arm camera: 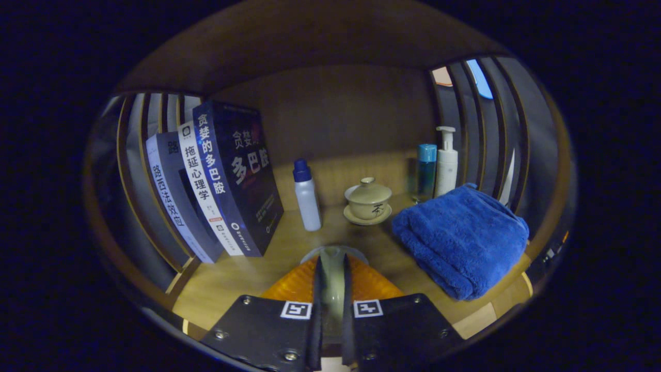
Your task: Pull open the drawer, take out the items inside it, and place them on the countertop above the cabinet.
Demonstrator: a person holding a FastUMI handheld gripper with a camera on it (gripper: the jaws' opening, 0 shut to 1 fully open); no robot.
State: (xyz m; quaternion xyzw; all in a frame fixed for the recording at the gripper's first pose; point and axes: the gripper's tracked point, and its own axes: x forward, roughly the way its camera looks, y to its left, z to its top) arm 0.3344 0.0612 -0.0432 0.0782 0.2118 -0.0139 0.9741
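1. Tongs (330, 289) narrowly closed, clamping a pale-handled orange-bristled brush (333, 268), apparently a drawer item.
2. Brush hangs over the wooden surface (232, 279), between books (222, 181) and blue towel (462, 237), presumably for placing.

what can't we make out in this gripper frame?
- Held item between the gripper fingers: orange with a grey top, lower part hidden by the fingers; identity unclear.
- Rear books: covers hidden by the front book.
- Blue-capped bottle: base hidden by the blue towel.
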